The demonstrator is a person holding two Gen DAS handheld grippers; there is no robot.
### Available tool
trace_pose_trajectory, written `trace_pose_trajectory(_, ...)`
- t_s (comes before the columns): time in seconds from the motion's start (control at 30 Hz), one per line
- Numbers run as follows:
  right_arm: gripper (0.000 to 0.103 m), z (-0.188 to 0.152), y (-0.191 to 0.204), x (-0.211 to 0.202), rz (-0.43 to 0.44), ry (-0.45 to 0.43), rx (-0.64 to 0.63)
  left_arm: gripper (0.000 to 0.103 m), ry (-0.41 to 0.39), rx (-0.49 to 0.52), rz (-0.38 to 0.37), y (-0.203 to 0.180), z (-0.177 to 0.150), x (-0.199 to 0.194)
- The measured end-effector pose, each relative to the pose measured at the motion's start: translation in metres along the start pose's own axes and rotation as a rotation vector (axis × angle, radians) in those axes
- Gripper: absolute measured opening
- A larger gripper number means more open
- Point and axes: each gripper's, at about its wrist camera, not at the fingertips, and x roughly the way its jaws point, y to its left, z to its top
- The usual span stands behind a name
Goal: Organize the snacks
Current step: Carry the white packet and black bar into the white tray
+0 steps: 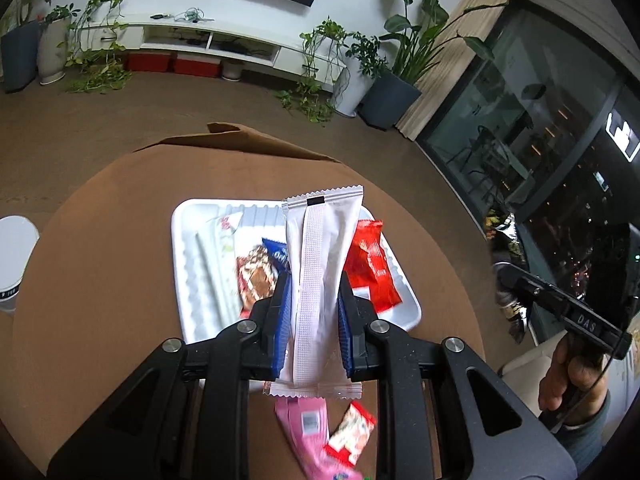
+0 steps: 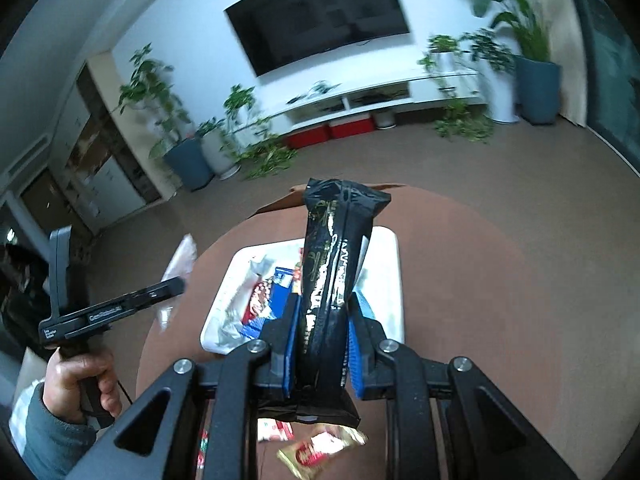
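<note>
Perhaps "DAS" on right gripper [image 1: 505, 276]

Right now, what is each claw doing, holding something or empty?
Left claw: closed on a white snack packet.
Right claw: closed on a black snack packet.

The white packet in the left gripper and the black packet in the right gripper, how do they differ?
The white packet is matt and plain, with its ribbed back seam showing; the black packet is glossy with gold lettering. The white packet's far end is flat and crimped, while the black packet's far end looks crumpled. Both are long sealed snack packets, each clamped around its middle, in the left gripper and the right gripper, above the white tray of snacks.
</note>
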Motion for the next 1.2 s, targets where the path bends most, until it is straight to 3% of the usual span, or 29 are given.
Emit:
trace_pose_trajectory(0.4,0.023,0.010,-0.031,0.105,-0.090,0.186,-0.044,0.019,0.088,-0.034,0.030,0.017,0.018,0.090)
trace_pose_trajectory(0.8,0.023,0.002,-0.042,0.137,-0.104,0.240,-0.054,0.019,0.121,-0.018,0.055,0.013,0.011,0.137)
trace_pose_trajectory(1.2,0.024,-0.002,-0.051,0.149,-0.135,0.260,-0.071,0.023,0.118,-0.043,0.072,0.020,0.005,0.160)
